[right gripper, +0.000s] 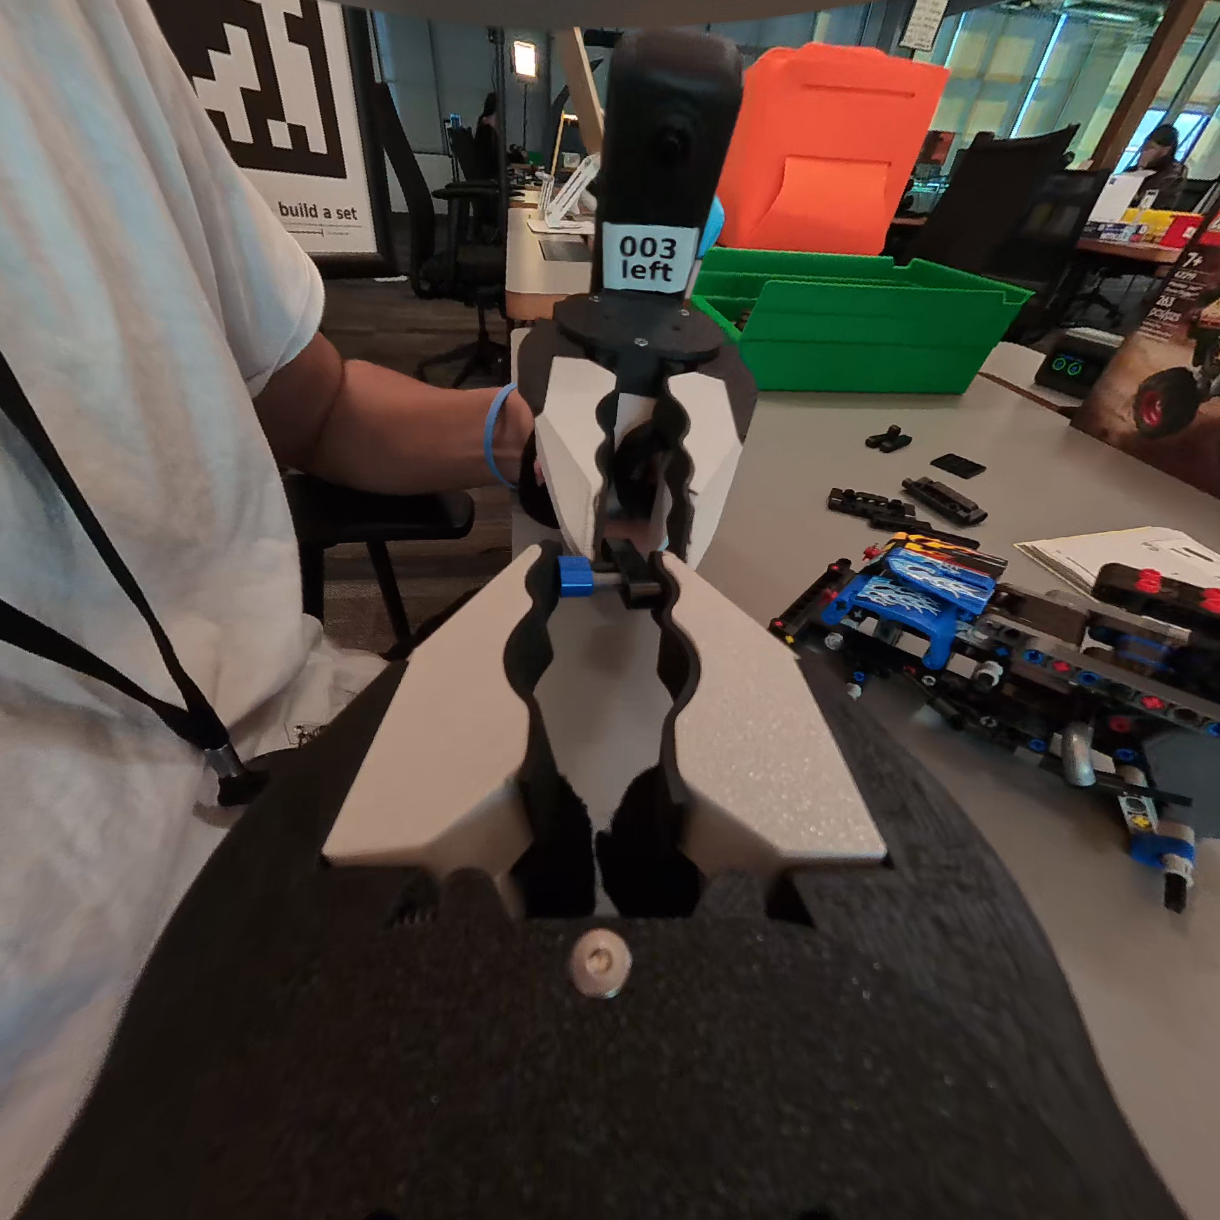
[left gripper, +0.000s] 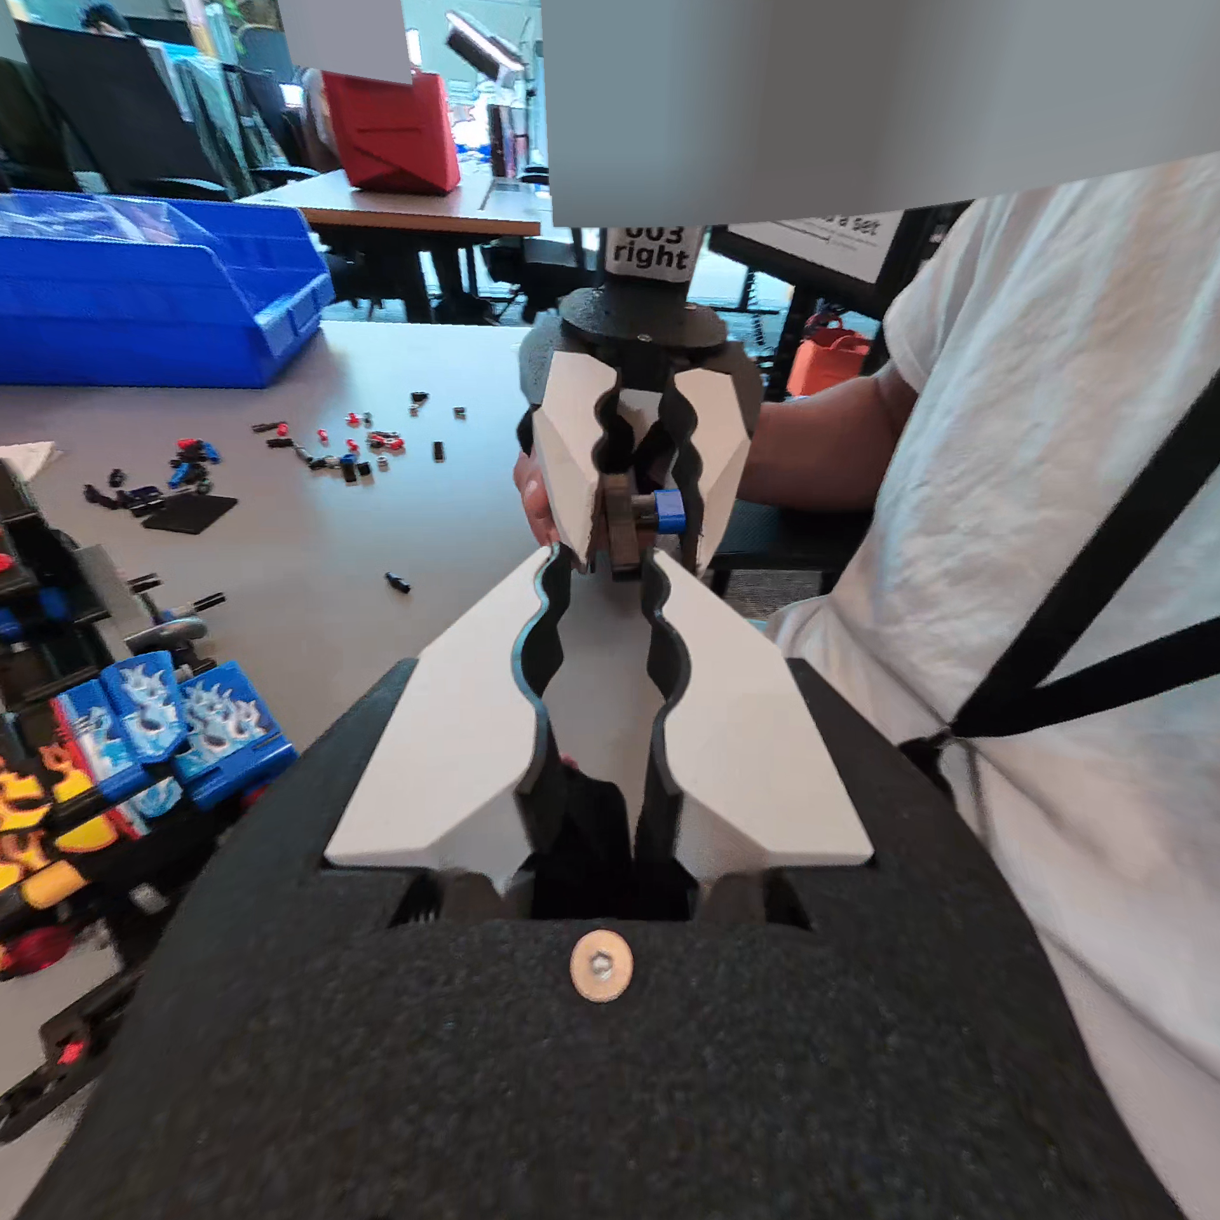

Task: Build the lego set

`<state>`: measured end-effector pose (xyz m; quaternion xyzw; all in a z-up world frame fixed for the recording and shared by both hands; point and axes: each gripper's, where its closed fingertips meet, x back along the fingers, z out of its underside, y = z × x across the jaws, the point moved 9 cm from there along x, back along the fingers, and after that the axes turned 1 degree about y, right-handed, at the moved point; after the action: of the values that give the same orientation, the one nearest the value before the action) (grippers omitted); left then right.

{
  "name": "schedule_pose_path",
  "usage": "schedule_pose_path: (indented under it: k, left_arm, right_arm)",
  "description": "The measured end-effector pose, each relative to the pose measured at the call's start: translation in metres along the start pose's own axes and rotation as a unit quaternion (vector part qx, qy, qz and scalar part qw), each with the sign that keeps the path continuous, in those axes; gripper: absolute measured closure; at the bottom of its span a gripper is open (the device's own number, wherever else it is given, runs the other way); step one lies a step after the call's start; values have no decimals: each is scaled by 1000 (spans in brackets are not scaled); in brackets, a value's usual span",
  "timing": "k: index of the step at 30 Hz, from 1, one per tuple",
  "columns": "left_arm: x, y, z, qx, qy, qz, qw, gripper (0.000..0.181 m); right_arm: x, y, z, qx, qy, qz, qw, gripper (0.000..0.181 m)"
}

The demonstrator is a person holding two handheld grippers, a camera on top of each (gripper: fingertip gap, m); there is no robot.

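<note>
My right gripper [right gripper: 604, 561] is shut on a small assembly held above the table edge: a blue bush [right gripper: 574, 574] on a grey axle that runs into a black connector [right gripper: 634, 576]. My left gripper [left gripper: 606, 561] faces it tip to tip. It is open, with its tips on either side of the connector's lower end [left gripper: 620, 535] and small gaps showing. The blue bush [left gripper: 668, 511] sticks out sideways. The part-built truck with blue flame panels [right gripper: 990, 634] lies on the grey table [right gripper: 825, 436] and also shows in the left wrist view [left gripper: 152, 733].
Loose small pieces [left gripper: 350, 449] lie mid-table near a blue bin [left gripper: 145, 297]. Black beams [right gripper: 937, 495], a booklet [right gripper: 1122, 554], the set's box [right gripper: 1162, 356] and a green bin [right gripper: 858, 323] stand at the far side. The person's white shirt [left gripper: 1056, 528] is close by. Left and right tips are no more than a few centimetres apart.
</note>
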<state>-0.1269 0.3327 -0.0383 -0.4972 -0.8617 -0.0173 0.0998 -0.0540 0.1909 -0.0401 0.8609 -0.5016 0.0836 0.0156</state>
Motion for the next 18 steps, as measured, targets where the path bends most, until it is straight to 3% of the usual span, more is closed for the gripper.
schedule_pose_path:
  k: [5, 10, 15, 18]
  left_arm:
    - [-2, 6, 0, -12, -7, -65, 998, 169]
    - [-8, 4, 1, -87, 16, -171, 981, 172]
    - [5, 4, -9, -86, -39, -192, 977, 172]
    - [4, 10, -7, -72, -38, -214, 974, 172]
  right_arm:
    - [3, -10, 1, -49, -16, 15, 999, 154]
    - [11, -18, 2, -176, -55, 3, 983, 137]
    - [35, -13, -4, -40, -46, 145, 988, 140]
    - [44, -9, -7, 58, 5, 253, 966, 140]
